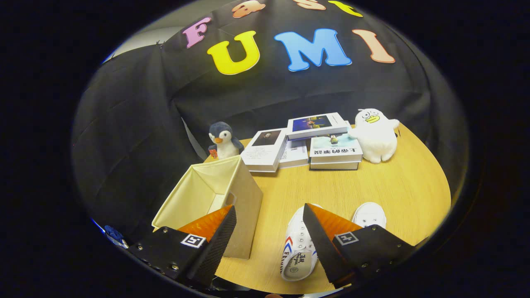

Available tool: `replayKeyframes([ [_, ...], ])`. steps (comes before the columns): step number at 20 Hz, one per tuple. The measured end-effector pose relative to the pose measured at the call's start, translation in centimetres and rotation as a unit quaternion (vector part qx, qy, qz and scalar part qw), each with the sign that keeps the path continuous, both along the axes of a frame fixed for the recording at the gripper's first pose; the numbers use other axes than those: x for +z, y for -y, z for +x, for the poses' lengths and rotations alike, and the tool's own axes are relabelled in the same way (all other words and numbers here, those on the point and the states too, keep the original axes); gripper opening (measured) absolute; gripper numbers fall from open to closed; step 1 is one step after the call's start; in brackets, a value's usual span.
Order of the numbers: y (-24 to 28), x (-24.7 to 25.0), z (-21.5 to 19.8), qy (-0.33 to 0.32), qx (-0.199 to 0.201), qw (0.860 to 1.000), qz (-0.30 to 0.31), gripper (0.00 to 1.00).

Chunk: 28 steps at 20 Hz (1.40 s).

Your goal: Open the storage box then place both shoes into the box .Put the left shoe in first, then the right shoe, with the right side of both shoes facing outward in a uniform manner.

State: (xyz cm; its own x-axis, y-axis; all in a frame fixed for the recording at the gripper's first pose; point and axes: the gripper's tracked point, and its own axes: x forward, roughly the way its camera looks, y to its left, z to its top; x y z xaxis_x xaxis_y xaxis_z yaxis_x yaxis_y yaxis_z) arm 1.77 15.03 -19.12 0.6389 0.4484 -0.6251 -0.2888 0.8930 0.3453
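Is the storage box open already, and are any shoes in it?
Open and empty: the storage box shows bare inner walls. Both shoes lie on the table; the gripper is open.

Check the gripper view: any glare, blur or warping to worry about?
Gripper view: heavy fisheye bowing of the table edge; lighting even, soft shadows, mild sheen on the wood; storage box, books and shoes sharp; open tool fingers close and slightly soft, holding nothing.

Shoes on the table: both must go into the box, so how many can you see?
2. One shoe lies between the open gripper fingers; the other shoe lies beside it, partly hidden behind one finger.
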Motion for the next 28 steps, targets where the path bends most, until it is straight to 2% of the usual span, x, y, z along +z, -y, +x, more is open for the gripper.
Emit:
replayKeyframes([
  [7,2.1,-6.3,-0.8,-0.06,-0.013,0.998,-0.019,0.98],
  [14,3.2,-11.3,-1.7,-0.131,-0.042,0.99,0.005,0.97],
  [20,3.5,-14.3,-2.6,-0.189,-0.072,0.979,0.039,0.96],
  [22,4.1,-14.9,-2.4,-0.2,-0.084,0.975,0.044,0.89],
  [23,4.4,-15.1,-2.5,-0.204,-0.088,0.974,0.041,0.8],
  [25,4.4,-15.4,-2.6,-0.214,-0.087,0.972,0.045,0.72],
  [28,4.2,-15.8,-2.9,-0.219,-0.078,0.972,0.033,0.72],
])
